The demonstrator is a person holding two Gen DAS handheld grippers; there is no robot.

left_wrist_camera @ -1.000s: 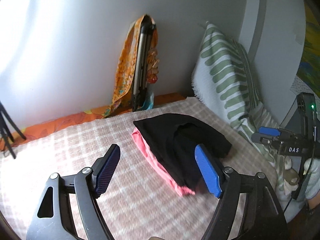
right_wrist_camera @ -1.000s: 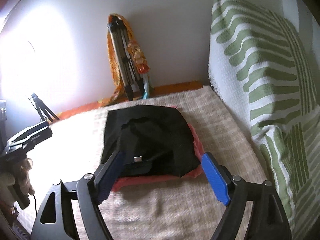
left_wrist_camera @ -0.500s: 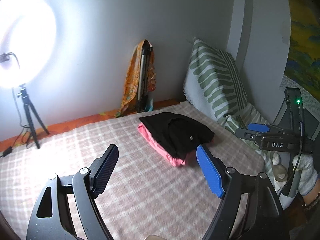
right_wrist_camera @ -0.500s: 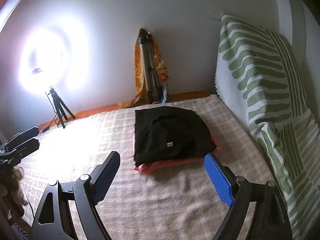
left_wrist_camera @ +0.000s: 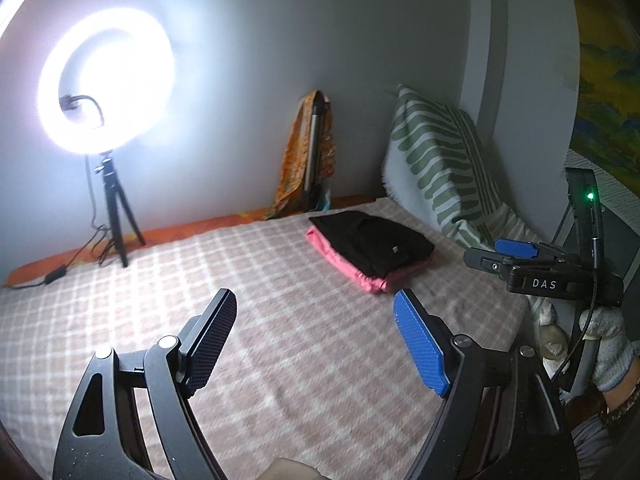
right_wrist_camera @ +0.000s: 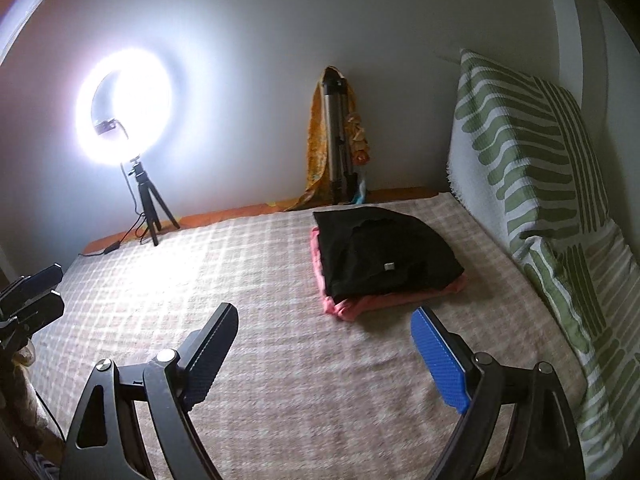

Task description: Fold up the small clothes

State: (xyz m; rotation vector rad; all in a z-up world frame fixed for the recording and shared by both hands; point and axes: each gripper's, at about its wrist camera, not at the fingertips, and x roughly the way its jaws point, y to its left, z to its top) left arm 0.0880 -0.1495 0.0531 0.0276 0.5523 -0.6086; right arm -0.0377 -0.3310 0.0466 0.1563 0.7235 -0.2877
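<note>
A folded black garment (left_wrist_camera: 376, 240) (right_wrist_camera: 384, 256) lies on top of a folded pink garment (left_wrist_camera: 348, 266) (right_wrist_camera: 380, 300), stacked on the checked blanket (left_wrist_camera: 240, 300) (right_wrist_camera: 240, 280) near the pillow. My left gripper (left_wrist_camera: 316, 344) is open and empty, held back above the blanket, well short of the stack. My right gripper (right_wrist_camera: 324, 356) is open and empty, also back from the stack. The right gripper shows at the right edge of the left wrist view (left_wrist_camera: 516, 256). The left gripper shows at the left edge of the right wrist view (right_wrist_camera: 32, 296).
A green-striped pillow (left_wrist_camera: 440, 172) (right_wrist_camera: 532, 160) leans on the wall at the right. A lit ring light on a tripod (left_wrist_camera: 106, 80) (right_wrist_camera: 124, 106) stands at the back left. A folded tripod draped with orange cloth (left_wrist_camera: 310, 156) (right_wrist_camera: 336, 144) leans in the corner.
Both grippers have pulled back and up from the stacked clothes. The stack now looks smaller and farther off, and the ring light has come into view.
</note>
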